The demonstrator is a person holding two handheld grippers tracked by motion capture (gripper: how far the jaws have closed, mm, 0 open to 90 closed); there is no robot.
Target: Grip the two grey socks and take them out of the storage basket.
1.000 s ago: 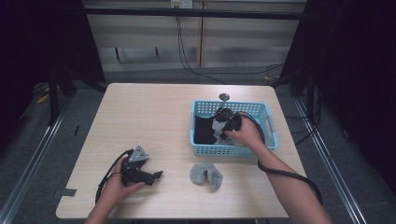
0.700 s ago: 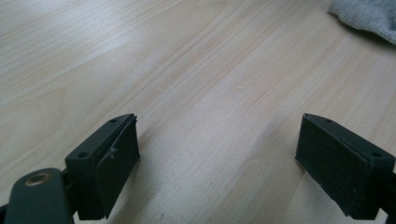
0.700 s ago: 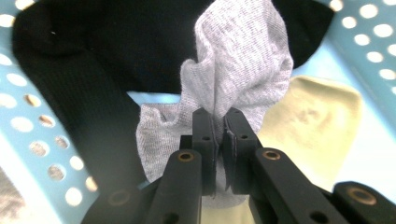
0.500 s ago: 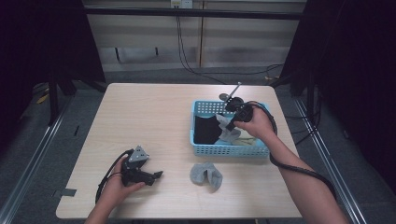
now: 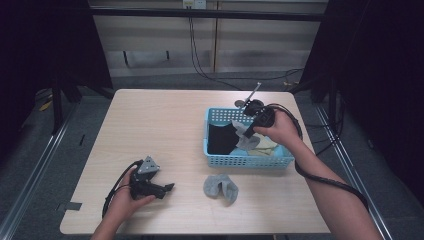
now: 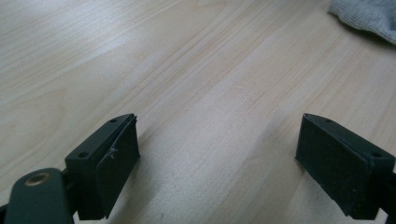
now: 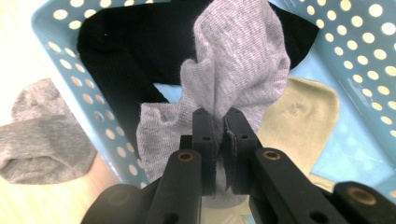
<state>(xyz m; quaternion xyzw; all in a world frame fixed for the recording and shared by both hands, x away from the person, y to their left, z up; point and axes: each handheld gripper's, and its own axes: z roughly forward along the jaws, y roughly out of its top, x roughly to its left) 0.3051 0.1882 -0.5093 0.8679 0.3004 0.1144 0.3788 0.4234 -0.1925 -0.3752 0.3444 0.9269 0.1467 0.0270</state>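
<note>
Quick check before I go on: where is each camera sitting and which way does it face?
High view: above the table's near side, looking forward and down; both forearms enter below.
Left gripper view: on the left hand-held gripper, along open jaws over bare wood.
Right gripper view: on the right hand-held gripper, down into the blue basket.
All three share the folded grey sock.

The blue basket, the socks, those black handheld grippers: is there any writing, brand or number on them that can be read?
None: no readable word, label, brand or number on the blue basket, the grey sock pinched in the right gripper, the black sock, the left gripper or the table.
</note>
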